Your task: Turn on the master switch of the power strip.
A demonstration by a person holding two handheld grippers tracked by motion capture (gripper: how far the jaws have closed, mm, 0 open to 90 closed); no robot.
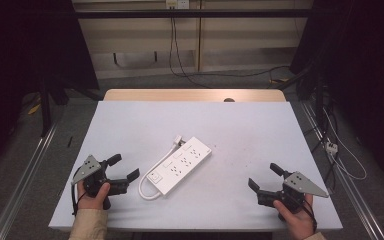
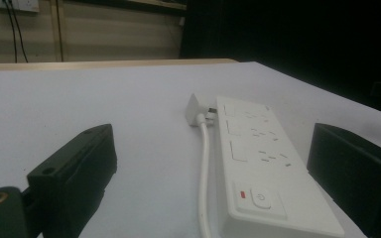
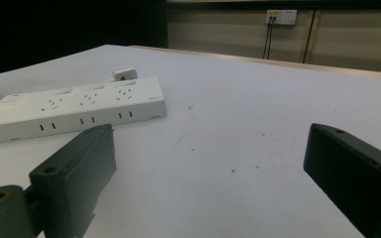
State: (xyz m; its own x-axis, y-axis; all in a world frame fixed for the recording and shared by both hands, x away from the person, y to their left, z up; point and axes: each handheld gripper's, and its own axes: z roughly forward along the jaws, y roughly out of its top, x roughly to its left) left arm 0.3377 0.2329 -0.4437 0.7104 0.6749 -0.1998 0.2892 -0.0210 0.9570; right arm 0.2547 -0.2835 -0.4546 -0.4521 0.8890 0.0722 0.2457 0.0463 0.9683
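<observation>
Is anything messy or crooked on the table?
A little. The white power strip lies slanted across the table, its own cord looped beside it and the plug unplugged. Small dark specks dot the tabletop nearby.

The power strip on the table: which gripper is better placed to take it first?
Left, probably. The left gripper, open, is beside the power strip; the right gripper, also open, is farther away.

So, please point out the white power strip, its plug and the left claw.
Power strip [image 1: 182, 164]: high view, middle of its top face.
Plug [image 2: 197, 110]: left gripper view, the white body beside the strip's far end.
Left claw [image 1: 123, 167]: high view, midway between its open tips.
</observation>
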